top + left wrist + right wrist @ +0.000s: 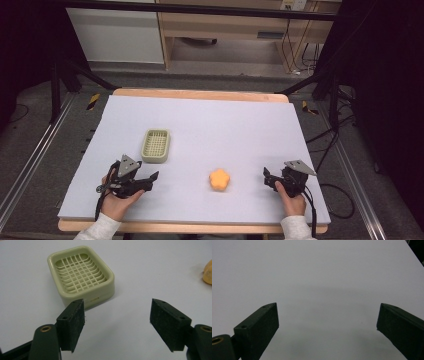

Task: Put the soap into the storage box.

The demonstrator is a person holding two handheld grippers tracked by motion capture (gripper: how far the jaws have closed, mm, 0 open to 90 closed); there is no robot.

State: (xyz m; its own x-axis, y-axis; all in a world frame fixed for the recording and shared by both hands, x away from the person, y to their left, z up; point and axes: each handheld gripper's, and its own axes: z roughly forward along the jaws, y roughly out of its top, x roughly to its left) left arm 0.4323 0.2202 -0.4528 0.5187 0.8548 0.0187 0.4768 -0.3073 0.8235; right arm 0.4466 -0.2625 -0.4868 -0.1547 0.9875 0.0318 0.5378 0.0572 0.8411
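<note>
High view: my left gripper (152, 179) sits just below the green soap dish (155, 146), the orange flower-shaped piece (219, 179) lying between it and my right gripper (267, 178). Left gripper view: jaws apart, empty, the dish just ahead, unobstructed. Right gripper view: jaws wide over the bare white mat (317, 277).

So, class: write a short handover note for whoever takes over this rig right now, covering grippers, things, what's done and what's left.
Left gripper: open, holding nothing, aimed at the green soap dish just ahead.
Right gripper: open, holding nothing, over bare mat.
Orange flower-shaped piece: lies on the mat between the two grippers, apart from the dish.
Done: nothing gripped or moved into the dish, which is empty.
Left: probably pick up the piece and place it in the dish.
</note>
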